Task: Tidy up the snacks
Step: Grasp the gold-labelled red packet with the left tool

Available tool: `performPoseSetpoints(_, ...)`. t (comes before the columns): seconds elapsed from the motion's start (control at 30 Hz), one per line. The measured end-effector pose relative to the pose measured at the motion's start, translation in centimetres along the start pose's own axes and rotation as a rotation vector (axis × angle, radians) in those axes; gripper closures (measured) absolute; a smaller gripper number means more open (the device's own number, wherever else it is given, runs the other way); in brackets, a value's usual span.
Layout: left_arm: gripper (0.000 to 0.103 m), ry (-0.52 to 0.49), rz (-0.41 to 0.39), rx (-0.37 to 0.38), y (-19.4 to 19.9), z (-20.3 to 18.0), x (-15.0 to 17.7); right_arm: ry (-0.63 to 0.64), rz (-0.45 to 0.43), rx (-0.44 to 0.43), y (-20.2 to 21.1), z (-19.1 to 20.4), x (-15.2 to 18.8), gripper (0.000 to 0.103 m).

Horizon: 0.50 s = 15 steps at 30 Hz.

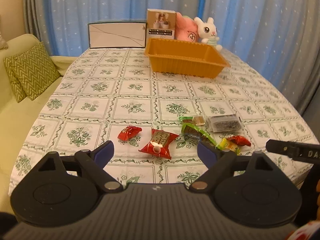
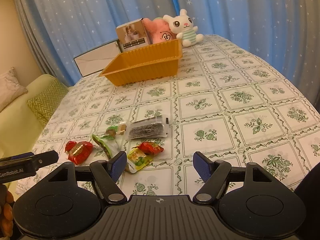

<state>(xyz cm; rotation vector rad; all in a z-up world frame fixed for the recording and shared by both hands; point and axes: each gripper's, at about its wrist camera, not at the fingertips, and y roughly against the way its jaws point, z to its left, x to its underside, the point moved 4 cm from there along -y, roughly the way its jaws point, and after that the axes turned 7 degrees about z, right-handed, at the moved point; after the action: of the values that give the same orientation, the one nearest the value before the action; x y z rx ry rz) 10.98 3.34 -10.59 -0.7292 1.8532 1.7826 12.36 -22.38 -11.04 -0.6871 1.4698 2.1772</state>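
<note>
**Both grippers poised over the loose snacks, tray not yet filled**

The left gripper (image 1: 155,153) hangs low over the near edge of the counter (image 1: 128,92), its fingers (image 1: 104,153) spread wide with nothing held. The large red-and-gold snack packet (image 1: 159,143) lies flat on the cloth just beyond and between them, not touched by either pad. A smaller red candy (image 1: 129,132) sits just to its left. To the right is a loose cluster: a green wrapper (image 1: 197,132), a yellow-green sachet (image 1: 230,146), another red candy (image 1: 239,140), small brown sweets (image 1: 195,120) and a clear pack of dark snacks (image 1: 224,124).

The right gripper (image 2: 160,165) is also empty, its fingers (image 2: 118,165) parted fairly wide over bare cloth, with the sachet just beside its left finger.

The orange tray (image 1: 186,60) stands at the far side of the counter, well apart from the snacks, and appears empty. Behind it are a white box (image 1: 118,36), a brown box (image 1: 161,24) and two plush toys (image 1: 208,30).

The step in hand looks like the first pick: the left gripper lining up on the red-and-gold packet. The next move likely calls for lowering a little further so the pads straddle the packet's narrow middle, then closing gently, since the crinkly wrapper may slide or flatten. The lift should then carry it far across to the tray.
</note>
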Motion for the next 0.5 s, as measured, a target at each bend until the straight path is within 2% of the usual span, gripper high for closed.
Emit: performPoseSetpoints(0.5,0.035,-0.101,0.074,0.033,-5.3,-0.3,-1.3,0.02,0.045,-0.001,-4.0,-0.4,-0.9,0.031)
